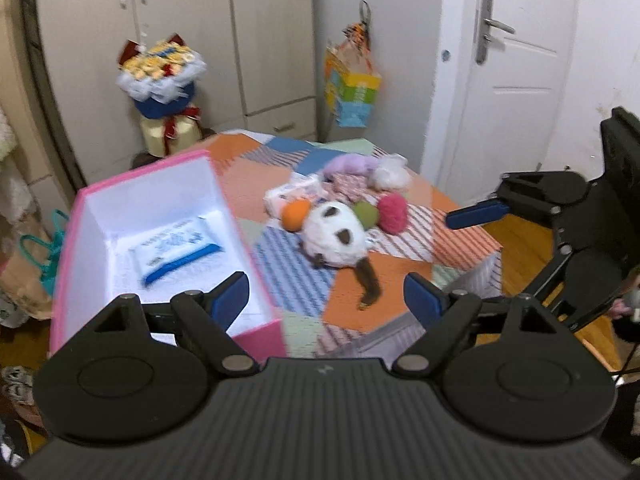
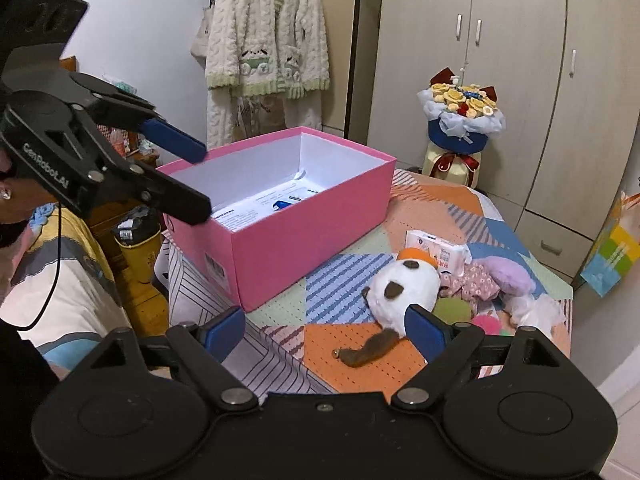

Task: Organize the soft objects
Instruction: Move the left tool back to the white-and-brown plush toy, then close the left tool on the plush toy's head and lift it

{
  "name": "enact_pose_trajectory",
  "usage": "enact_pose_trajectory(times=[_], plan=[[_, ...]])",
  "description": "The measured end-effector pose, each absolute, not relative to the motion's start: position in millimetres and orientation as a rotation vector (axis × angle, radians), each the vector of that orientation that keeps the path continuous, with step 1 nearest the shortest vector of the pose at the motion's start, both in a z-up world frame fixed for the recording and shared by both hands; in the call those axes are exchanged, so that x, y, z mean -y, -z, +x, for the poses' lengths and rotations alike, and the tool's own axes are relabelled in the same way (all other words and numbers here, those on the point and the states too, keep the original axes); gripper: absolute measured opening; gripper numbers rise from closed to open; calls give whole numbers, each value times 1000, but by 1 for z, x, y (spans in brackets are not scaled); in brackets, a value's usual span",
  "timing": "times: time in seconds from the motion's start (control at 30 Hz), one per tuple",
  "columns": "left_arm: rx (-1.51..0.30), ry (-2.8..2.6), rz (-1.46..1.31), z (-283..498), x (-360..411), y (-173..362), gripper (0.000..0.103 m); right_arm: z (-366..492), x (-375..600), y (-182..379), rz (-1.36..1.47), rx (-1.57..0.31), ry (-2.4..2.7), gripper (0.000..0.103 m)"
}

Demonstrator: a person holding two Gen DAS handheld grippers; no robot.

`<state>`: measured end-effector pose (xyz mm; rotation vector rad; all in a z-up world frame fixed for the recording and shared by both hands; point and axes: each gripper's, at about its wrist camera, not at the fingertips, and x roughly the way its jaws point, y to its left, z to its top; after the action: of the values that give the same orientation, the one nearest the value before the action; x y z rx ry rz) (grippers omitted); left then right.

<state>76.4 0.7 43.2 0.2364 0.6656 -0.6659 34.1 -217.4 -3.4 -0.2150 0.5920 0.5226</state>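
Note:
A pink box [image 1: 260, 336] [image 2: 312, 216] with a white inside stands open on the patchwork-covered table [image 1: 280, 276] [image 2: 360, 356]; a tissue pack [image 1: 176, 248] lies in it. A white plush toy with brown spots and a brown tail [image 1: 334, 236] [image 2: 400, 290] lies beside orange [image 1: 295, 214], green [image 1: 366, 212] and pink [image 1: 393, 207] yarn balls, a purple plush [image 1: 352, 164] [image 2: 508, 274] and another tissue pack [image 2: 438, 250]. My left gripper [image 1: 326, 300] is open and empty over the box's near corner. My right gripper [image 2: 324, 332] is open and empty, short of the plush.
A bouquet [image 1: 162, 76] [image 2: 460, 120] stands on a stool behind the table. Wardrobe doors [image 1: 192, 40], a white door [image 1: 516, 60] and a hanging gift bag [image 1: 352, 88] are behind. A fluffy robe [image 2: 264, 40] hangs on the wall.

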Motion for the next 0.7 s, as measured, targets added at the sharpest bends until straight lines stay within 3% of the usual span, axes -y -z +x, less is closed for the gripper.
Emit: enact_pose_trajectory(times=[0.23,0.7], plan=[[-681,710,223,90,38,-30,84,45,235,33,-223,-530,-495,90],[-722,610,120,151,95,22,81,96,247,79,-160,-617,-472,89]])
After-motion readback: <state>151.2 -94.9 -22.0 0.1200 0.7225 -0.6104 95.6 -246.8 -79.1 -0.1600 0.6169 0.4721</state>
